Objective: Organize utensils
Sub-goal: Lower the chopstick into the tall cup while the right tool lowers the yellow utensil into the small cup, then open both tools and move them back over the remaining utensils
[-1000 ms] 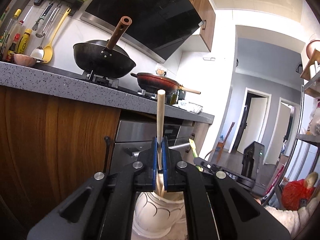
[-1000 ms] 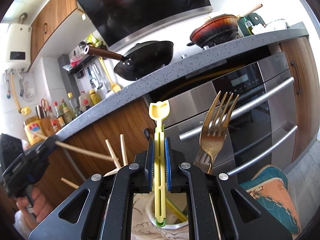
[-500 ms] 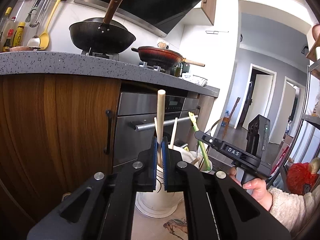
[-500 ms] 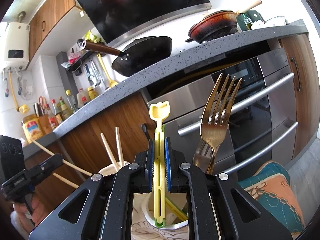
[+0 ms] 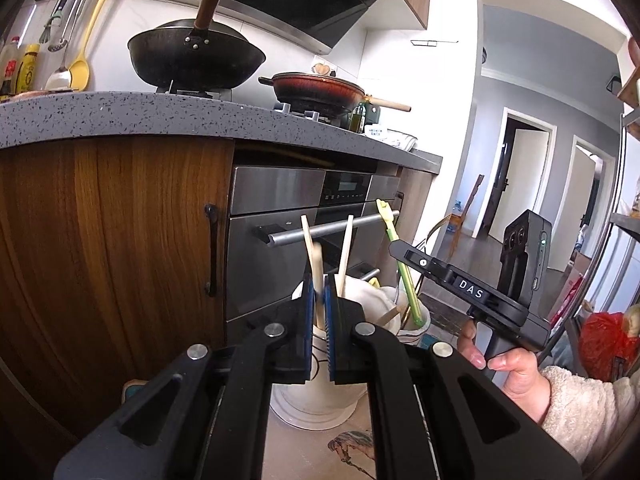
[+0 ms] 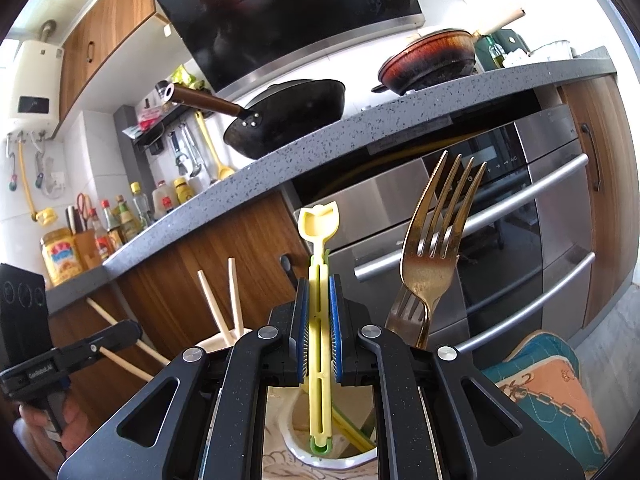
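In the left wrist view my left gripper (image 5: 318, 300) has its jaws slightly parted around a blurred wooden stick (image 5: 317, 276) that stands over a white ceramic holder (image 5: 320, 396); other wooden sticks (image 5: 345, 256) stand in it. My right gripper (image 6: 318, 320) is shut on a yellow-green plastic utensil (image 6: 319, 344), its tip over a second white holder (image 6: 304, 454). A gold fork (image 6: 434, 256) stands in that holder. The right gripper (image 5: 424, 264) also shows in the left wrist view, holding the utensil (image 5: 400, 264).
The holders stand on a low patterned surface (image 5: 352, 440) in front of a steel oven (image 5: 296, 240) and wooden cabinets (image 5: 112, 240). A grey counter (image 5: 160, 116) above carries a black wok (image 5: 196, 60) and a red pan (image 5: 320, 90). A blue-orange cushion (image 6: 548, 392) lies at right.
The left gripper has tilted down toward the holder and loosened; its wooden stick has dropped lower between the pads. The right gripper has kept its hold on the yellow-green utensil.
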